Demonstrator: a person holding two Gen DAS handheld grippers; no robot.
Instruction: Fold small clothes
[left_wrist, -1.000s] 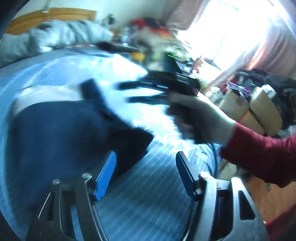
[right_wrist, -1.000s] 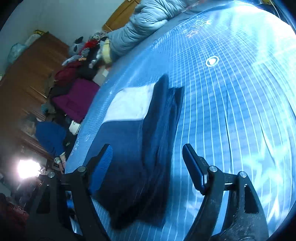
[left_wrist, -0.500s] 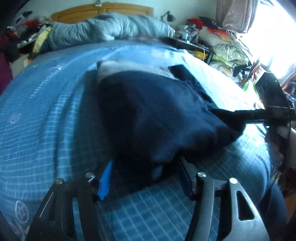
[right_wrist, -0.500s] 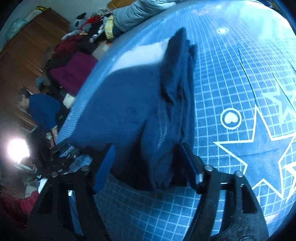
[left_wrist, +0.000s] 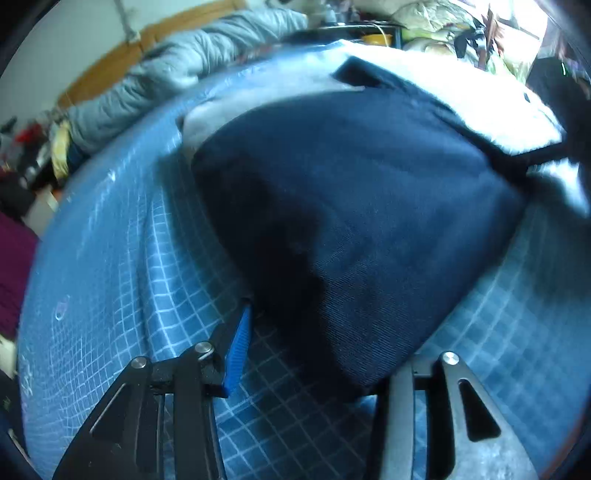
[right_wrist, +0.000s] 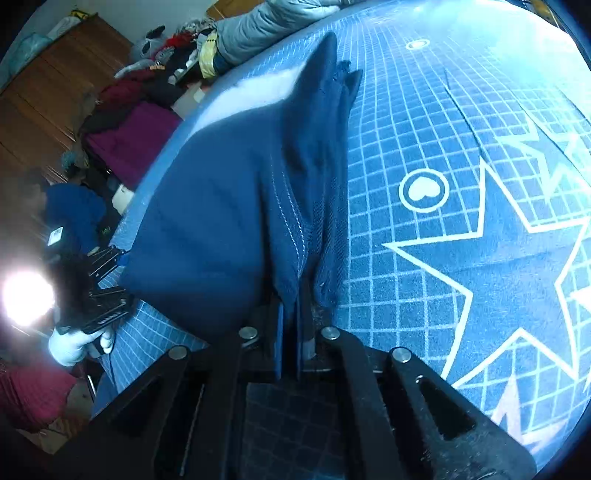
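Note:
A navy garment with a pale grey-white far part lies on the blue grid-patterned bed cover. My left gripper is open, and the garment's near corner lies between its fingers, covering the right one. Only the blue left pad shows. In the right wrist view my right gripper is shut on the navy garment's bunched, stitched edge, which rises slightly off the cover. The left gripper also shows there at the garment's opposite corner, held by a white-gloved hand.
A grey quilt lies along the wooden headboard. Piled clothes and a wooden wardrobe stand beside the bed. The cover shows white stars and a heart badge to the right of the garment.
My right gripper has shut on the garment's edge. My left gripper has pushed forward, so the garment's corner now lies deeper between its open fingers.

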